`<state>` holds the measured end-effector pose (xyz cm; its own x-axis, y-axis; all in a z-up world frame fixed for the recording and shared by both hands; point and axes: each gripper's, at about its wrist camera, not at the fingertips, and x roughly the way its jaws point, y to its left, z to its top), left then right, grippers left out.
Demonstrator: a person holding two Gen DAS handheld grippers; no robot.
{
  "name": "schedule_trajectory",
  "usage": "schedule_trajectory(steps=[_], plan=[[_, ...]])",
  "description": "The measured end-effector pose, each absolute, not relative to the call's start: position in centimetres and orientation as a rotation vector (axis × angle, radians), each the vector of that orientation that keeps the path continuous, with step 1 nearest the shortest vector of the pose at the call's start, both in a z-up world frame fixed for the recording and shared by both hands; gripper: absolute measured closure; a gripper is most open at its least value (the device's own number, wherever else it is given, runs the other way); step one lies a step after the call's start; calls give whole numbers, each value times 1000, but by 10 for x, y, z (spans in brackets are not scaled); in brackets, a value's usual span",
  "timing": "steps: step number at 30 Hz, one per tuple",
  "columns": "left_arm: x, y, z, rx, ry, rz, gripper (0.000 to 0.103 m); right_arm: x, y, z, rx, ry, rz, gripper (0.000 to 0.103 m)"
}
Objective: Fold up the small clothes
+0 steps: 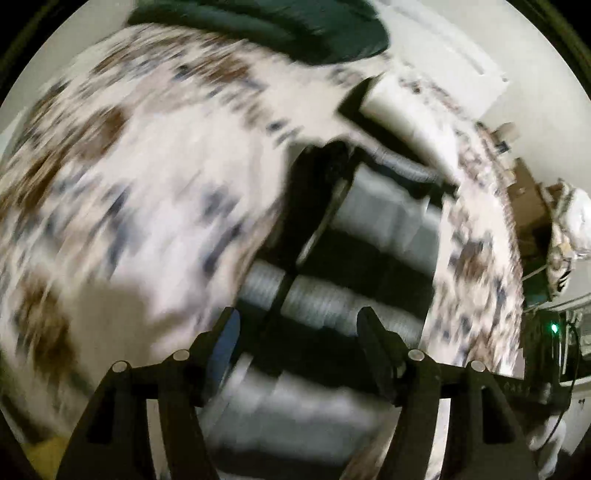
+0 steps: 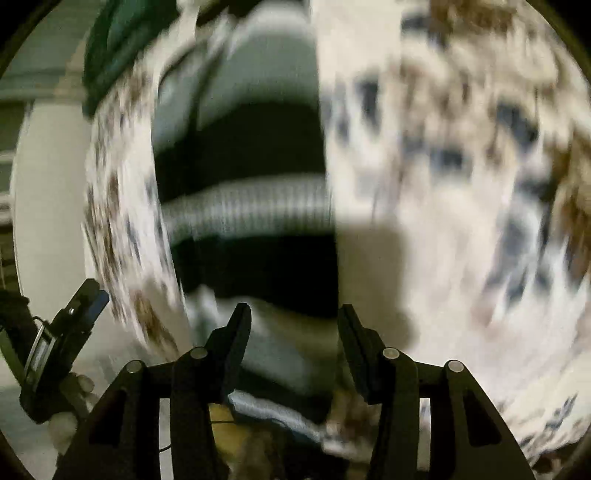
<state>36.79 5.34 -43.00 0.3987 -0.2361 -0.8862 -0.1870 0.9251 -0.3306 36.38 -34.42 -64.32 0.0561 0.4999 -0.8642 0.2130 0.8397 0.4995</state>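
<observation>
The left gripper [image 1: 297, 328] hung tilted steeply downward over the striped garment [image 1: 373, 218], its jaws parted with nothing pinched between them. The right gripper [image 2: 293, 325] pointed down at the same garment, jaws likewise apart and empty, the left gripper just to its side.

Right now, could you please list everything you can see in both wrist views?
Striped garment: one, black and grey bands, lying under both grippers.
Patterned cover: one, white with brown and blue blotches, beneath the garment.
Dark green cloth: one, at the cover's far edge.
Clutter with a green light: blurred, at the right edge of the left wrist view.
Left gripper: black, jaws open, nothing between them.
Right gripper: black, jaws open over the garment.
</observation>
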Motion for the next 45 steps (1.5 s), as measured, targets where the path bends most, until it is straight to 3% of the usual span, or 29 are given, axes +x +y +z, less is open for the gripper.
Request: schedule_trajectory(steps=[9,11,12,13,18,21,24,32,34,35,37,38,40,45], plan=[[549,31,-498,-385,1232,-199,39,512,-388,-639,725,1380,140,50],[570,29,-510,-368,1246,-229,46,543,-382,-644,732,1371,110,50],[576,31,-514,-373,1239,-251,79,555,-382,-647,731,1369,96,50],[580,33,-516,-365,1245,-253,96,568,-381,-653,733,1378,90,50],[574,58,-499,-452,1167,-299,97,601,-380,-673,678,1423,39,52],[575,77,-490,-509,1141,-302,97,611,-374,-675,654,1417,35,90],[583,93,-489,-556,1137,-299,97,613,-361,-664,612,1384,48,96],[616,91,-546,-505,1266,-268,96,634,-339,-677,449,1460,-21,96],[613,92,-551,-518,1288,-274,91,634,-341,-678,471,1486,-24,95],[611,95,-548,-533,1287,-283,91,631,-344,-676,504,1489,-12,86],[600,103,-537,-592,1280,-294,82,622,-352,-665,557,1475,29,71],[593,107,-532,-617,1272,-296,80,612,-356,-657,563,1460,43,69],[571,111,-519,-654,1253,-313,61,593,-362,-648,572,1443,54,69],[535,86,-521,-648,1294,-371,57,535,-365,-657,696,1499,107,69]])
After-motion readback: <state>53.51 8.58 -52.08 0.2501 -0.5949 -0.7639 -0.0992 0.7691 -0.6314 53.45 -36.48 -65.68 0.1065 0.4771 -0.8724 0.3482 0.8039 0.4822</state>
